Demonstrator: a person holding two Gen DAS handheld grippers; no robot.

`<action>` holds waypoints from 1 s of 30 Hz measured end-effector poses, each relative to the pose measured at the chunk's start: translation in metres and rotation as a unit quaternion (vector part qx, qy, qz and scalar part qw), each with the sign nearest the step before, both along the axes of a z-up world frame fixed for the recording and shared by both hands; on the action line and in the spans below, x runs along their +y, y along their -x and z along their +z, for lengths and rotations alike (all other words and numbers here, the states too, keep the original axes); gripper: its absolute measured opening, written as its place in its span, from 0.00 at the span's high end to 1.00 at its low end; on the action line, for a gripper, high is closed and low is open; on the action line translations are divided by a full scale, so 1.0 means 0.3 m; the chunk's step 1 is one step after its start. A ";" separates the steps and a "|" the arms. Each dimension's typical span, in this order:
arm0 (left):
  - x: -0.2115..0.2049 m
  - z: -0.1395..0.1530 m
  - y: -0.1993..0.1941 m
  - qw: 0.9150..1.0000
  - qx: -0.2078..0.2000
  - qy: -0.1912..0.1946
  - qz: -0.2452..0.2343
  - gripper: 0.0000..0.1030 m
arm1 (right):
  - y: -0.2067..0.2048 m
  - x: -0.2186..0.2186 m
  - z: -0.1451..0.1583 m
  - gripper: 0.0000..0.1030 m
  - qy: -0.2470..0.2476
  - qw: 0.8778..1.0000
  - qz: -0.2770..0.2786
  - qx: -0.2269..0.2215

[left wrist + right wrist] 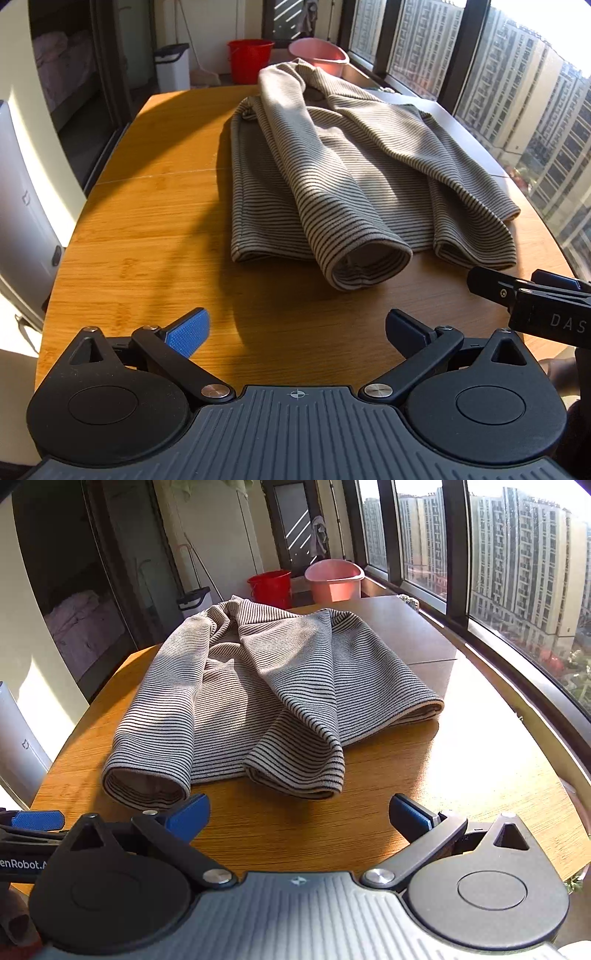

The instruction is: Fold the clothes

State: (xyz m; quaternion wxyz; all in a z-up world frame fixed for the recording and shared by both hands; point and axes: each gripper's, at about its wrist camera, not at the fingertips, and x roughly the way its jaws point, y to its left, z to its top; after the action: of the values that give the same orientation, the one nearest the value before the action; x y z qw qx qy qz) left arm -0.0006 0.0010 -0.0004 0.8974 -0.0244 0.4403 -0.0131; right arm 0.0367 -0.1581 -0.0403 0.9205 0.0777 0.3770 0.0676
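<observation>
1. Nearest to us, the left gripper (295,332) hangs with its blue-padded fingers spread wide and nothing between them; the right gripper (299,816) is spread just as wide and equally empty.

2. Both sit above the near edge of the wooden table (147,229), just short of the striped sweater (332,155), which lies straight ahead of them (its long axis running away from us, hem near, collar far).

3. The relation any coming move turns on: the sleeve cuff (369,267) lying over the sweater's left half points back at us and is the closest cloth to both grippers. In the left view it sits a little right of centre; in the right view it lies just beyond the left finger. The right gripper also shows at the right edge of the left view, beside the hem.

4. The sweater looks soft, thick and ribbed, beige with thin dark stripes. Both sleeves are laid inward over the body, yet loosely, with rumples near the collar. We judge that this fits either a fold partway done or a loose heap awaiting smoothing.

5. Beyond the sweater stand a red bucket (251,61) and a pink basin (319,55).
</observation>
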 end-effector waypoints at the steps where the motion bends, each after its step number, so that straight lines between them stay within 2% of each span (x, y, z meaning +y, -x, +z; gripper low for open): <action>1: 0.007 -0.003 0.004 1.000 -0.004 0.006 0.001 0.00 | -0.003 0.002 -0.001 0.00 0.003 1.000 0.001 0.004; 7: 0.051 -0.018 0.030 0.999 -0.028 0.041 0.009 0.00 | -0.021 0.012 -0.007 0.00 0.020 0.999 0.006 0.029; 16: 0.022 0.006 0.011 1.000 0.001 0.014 0.013 0.00 | -0.003 0.003 -0.009 0.00 0.015 1.000 0.008 0.023; 30: 0.030 -0.002 0.007 1.000 0.007 0.019 0.015 0.00 | 0.022 0.012 -0.005 0.00 0.019 0.999 0.013 0.023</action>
State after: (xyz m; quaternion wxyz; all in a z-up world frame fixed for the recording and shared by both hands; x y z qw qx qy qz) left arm -0.0028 0.0101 -0.0011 0.8938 -0.0485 0.4458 -0.0078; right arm 0.0300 -0.1546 -0.0417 0.9121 0.0567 0.3998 0.0706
